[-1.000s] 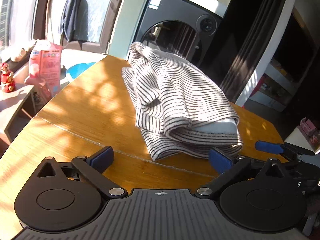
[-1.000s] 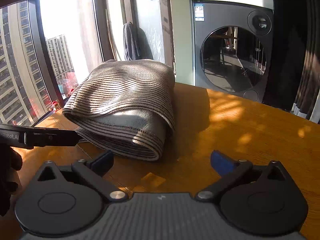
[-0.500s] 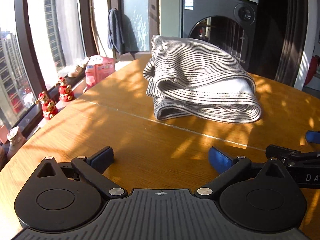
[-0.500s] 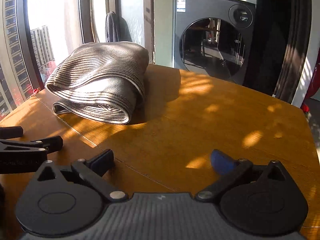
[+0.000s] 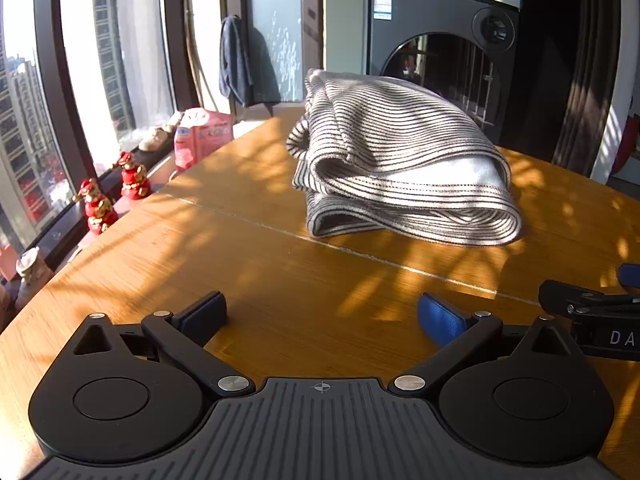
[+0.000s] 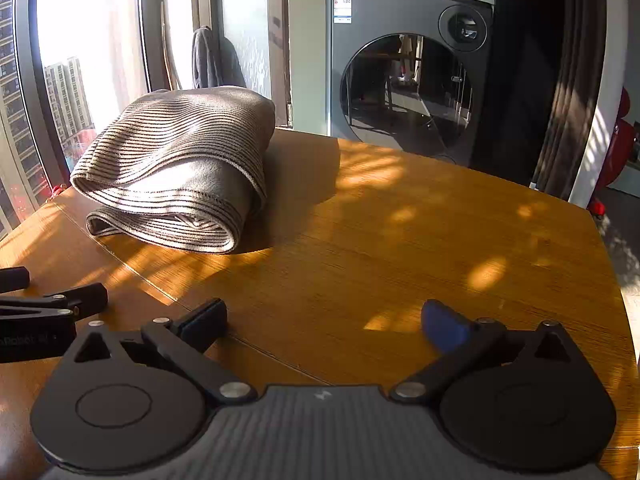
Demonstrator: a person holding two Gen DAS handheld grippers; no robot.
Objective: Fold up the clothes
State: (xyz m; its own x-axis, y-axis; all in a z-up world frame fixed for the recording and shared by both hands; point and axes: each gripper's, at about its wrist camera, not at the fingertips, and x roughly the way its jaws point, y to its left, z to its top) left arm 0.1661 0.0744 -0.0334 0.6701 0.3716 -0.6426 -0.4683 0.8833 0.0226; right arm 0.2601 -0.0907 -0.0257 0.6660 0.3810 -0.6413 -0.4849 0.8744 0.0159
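Striped garment (image 5: 404,164) lies folded in bundle on tabletop (image 5: 280,280), well apart from us; left tool (image 5: 320,312) and right tool (image 6: 324,320) both spread, empty; we judge fold done, next: check bundle or fetch another piece

White letters "DA" (image 5: 622,338) stand on the right tongs' body, cut by the frame edge. The washer (image 6: 408,76) bears a sticker at its upper left corner, too small to read.

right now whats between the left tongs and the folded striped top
Only bare wooden table with a seam, shown in the left wrist view, between the left tongs and the striped top.
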